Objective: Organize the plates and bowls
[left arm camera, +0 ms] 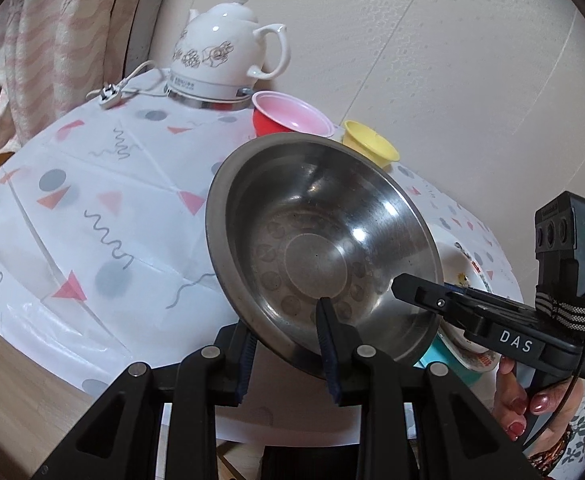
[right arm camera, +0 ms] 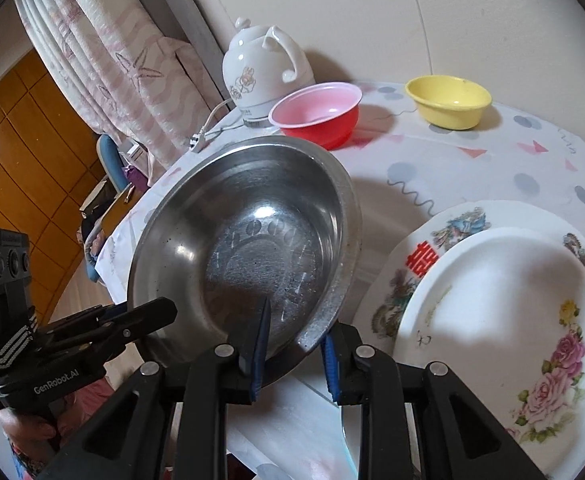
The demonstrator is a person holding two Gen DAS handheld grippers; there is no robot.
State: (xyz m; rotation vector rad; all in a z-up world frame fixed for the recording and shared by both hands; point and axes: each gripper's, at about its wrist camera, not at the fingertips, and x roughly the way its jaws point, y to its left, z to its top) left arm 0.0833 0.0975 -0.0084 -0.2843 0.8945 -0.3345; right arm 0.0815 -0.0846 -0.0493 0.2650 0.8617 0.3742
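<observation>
A: Two grippers on one steel bowl, both pinching its rim. Left gripper has one finger inside the bowl, one outside, clamped on the near edge. Bowl tilted, lifted off the table.

B: Right gripper same thing, one blue pad inside, one under the rim at the bowl's 5 o'clock. From the left wrist view it comes in at 4 o'clock, tip over the rim.

A: Left view shows the red bowl at 12 o'clock behind the steel one, yellow bowl at 1 o'clock, kettle at 11. Plates nearly hidden there, just a sliver under the right gripper.

B: Right wrist view gives them properly: white plate stacked on a floral plate, at 3 o'clock of the steel bowl, near it; touching or not, can't tell. Also curtain and wooden doors at 10 o'clock, only partly seen from the left.

A: Left view alone shows the person's hand with painted nails on the right handle.
</observation>
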